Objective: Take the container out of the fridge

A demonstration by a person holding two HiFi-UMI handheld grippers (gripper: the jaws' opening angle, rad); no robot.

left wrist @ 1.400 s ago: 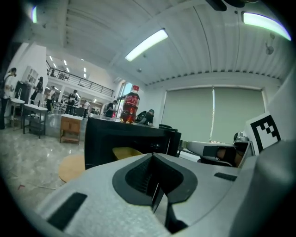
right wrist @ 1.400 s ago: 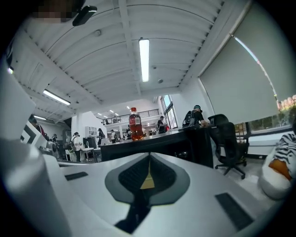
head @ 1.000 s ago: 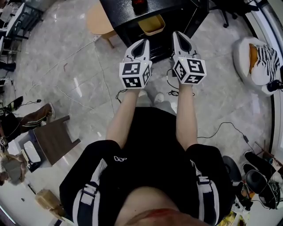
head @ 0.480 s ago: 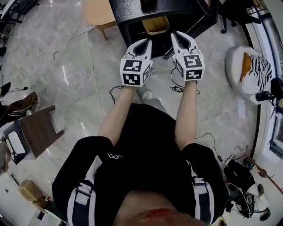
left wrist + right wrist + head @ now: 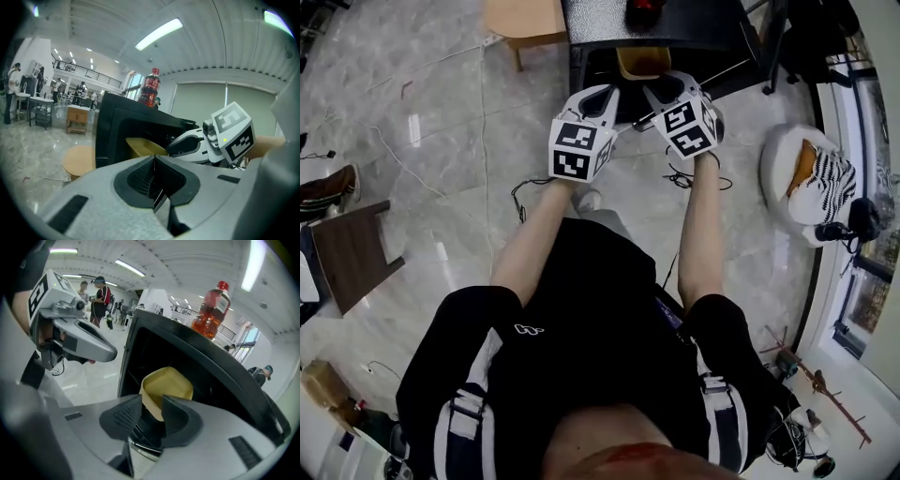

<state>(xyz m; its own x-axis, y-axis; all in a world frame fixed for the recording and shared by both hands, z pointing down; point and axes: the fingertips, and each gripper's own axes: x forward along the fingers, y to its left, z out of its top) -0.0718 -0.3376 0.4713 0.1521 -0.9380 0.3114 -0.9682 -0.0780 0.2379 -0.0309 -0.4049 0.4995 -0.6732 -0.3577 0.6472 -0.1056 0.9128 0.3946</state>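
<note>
I'm holding both units up in front of the open fridge [image 5: 197, 345]. The left hand-held gripper [image 5: 153, 161] is pressed fully together, pads meeting edge to edge, pinching nothing. It is hanging just outside the fridge opening, left of the other one. The right hand-held gripper [image 5: 151, 401] is spread a little, with a narrow gap between the pads. I'm seeing the near wall of the yellow container [image 5: 166, 385] in that gap. I can't tell whether either pad is touching it. The container is sitting inside the dark fridge cavity, on a wire rack, tilted slightly and open side up. A red bottle [image 5: 211, 310] is standing upright on top of the fridge. In the head view both hand-held grippers are pointing at the fridge, the right one reaching nearer the opening.
</note>
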